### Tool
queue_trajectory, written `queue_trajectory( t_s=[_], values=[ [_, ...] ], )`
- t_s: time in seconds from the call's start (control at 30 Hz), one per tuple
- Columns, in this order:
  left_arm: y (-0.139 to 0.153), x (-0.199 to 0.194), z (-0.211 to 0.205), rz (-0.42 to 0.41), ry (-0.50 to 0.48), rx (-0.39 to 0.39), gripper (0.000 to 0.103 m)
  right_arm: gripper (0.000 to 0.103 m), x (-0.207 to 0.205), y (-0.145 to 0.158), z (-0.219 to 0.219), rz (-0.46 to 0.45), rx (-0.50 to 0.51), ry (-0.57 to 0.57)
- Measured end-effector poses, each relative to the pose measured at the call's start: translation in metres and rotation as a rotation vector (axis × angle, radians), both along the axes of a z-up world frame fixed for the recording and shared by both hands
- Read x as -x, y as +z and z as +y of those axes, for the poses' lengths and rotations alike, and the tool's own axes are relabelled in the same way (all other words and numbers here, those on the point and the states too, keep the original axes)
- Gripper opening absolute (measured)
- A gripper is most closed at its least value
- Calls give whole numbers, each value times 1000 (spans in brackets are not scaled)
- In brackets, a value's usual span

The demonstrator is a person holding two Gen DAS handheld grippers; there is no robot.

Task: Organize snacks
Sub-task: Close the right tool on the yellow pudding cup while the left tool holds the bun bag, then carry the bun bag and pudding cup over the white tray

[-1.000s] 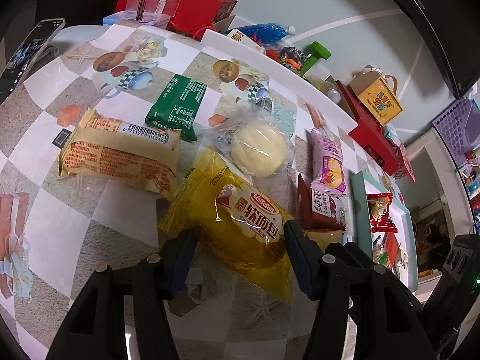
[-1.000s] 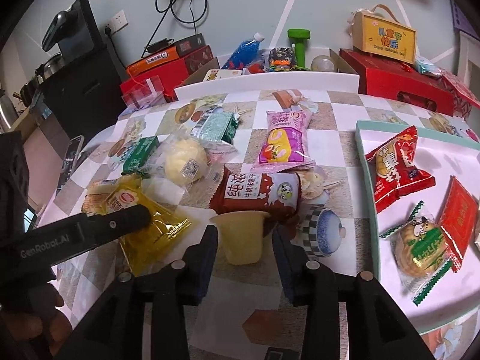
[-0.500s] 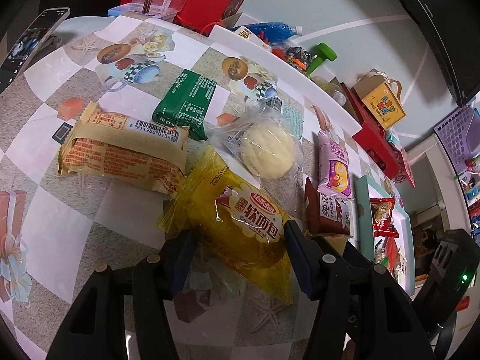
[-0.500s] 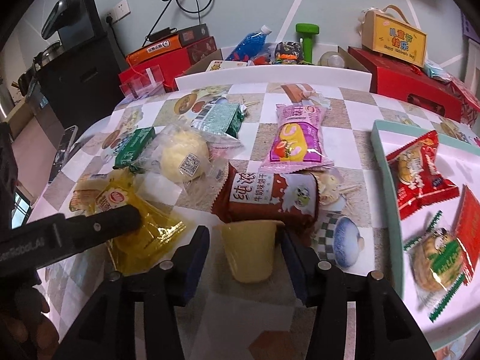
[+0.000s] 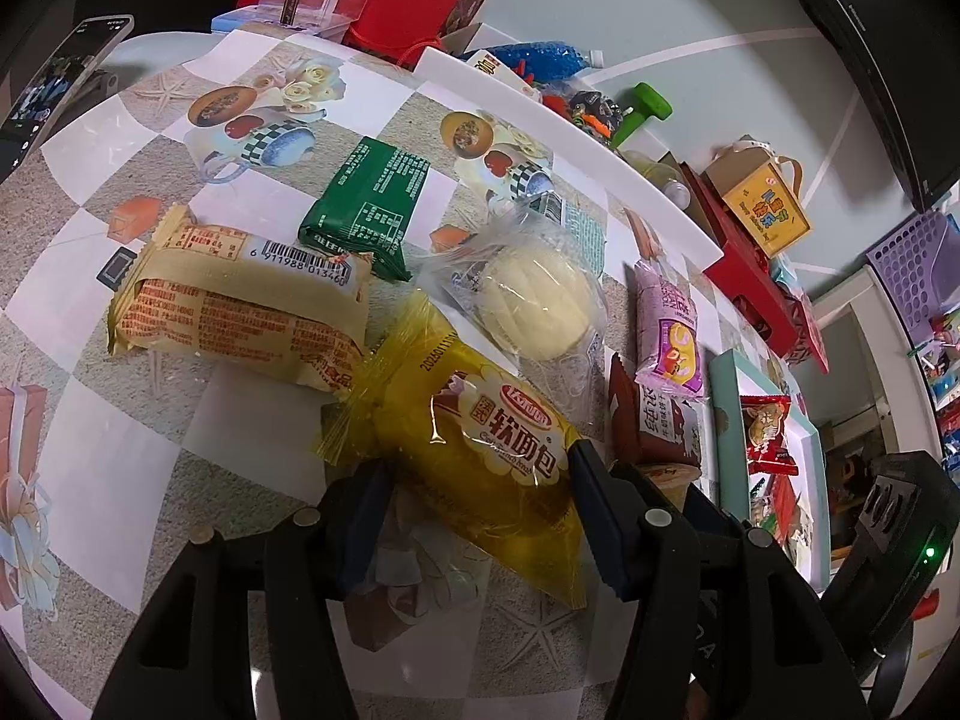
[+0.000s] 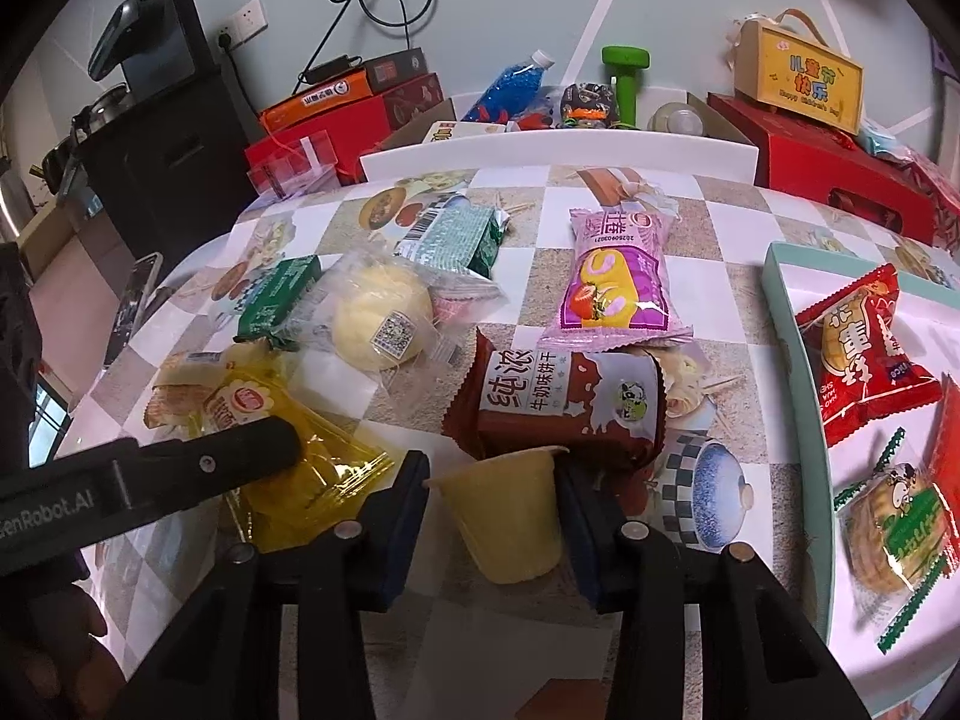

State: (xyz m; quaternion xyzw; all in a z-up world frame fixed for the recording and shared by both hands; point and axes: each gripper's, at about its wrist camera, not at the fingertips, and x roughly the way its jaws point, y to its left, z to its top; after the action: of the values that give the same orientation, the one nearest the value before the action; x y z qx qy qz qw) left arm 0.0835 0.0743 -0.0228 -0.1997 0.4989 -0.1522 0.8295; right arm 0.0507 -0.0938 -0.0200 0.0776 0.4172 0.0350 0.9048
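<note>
My left gripper point(image 5: 474, 510) straddles a yellow soft-bread packet point(image 5: 480, 450) on the table; its jaws stand open at the packet's sides. The packet also shows in the right wrist view point(image 6: 288, 456) under the left gripper's finger point(image 6: 180, 474). My right gripper point(image 6: 492, 504) has its jaws against both sides of a yellow pudding cup point(image 6: 504, 510) lying on the table. A teal tray point(image 6: 792, 396) at the right holds a red packet point(image 6: 864, 348) and a round biscuit pack point(image 6: 894, 522).
Loose snacks lie on the patterned tablecloth: a brown biscuit pack point(image 6: 564, 402), a purple roll cake point(image 6: 618, 282), a clear-wrapped bun point(image 6: 384, 312), a green pack point(image 5: 366, 204), a tan bread pack point(image 5: 240, 300). Red boxes point(image 6: 828, 162) and clutter line the far edge.
Both grippers have pushed forward a little over their snacks. The right jaws now reach the pudding cup's sides. The left jaws still flank the yellow packet.
</note>
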Motion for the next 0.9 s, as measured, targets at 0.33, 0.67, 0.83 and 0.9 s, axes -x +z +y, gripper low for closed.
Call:
queue_trajectory(
  t_s=[0.33,0.67,0.83,0.9],
  values=[
    [6,3,-1,-18,-12,1,61,45,10,19,-7,-60,-31,-12],
    [33,11,-13,-99,-45,25,60,45,28,54,-29,-167,-47,-76],
    [42,10,-34,-126,-94,37,61,45,35,60,-53,-183,-34,-149],
    [46,10,-45,-140,-122,38,60,45,40,63,-69,-191,-27,-195]
  ],
)
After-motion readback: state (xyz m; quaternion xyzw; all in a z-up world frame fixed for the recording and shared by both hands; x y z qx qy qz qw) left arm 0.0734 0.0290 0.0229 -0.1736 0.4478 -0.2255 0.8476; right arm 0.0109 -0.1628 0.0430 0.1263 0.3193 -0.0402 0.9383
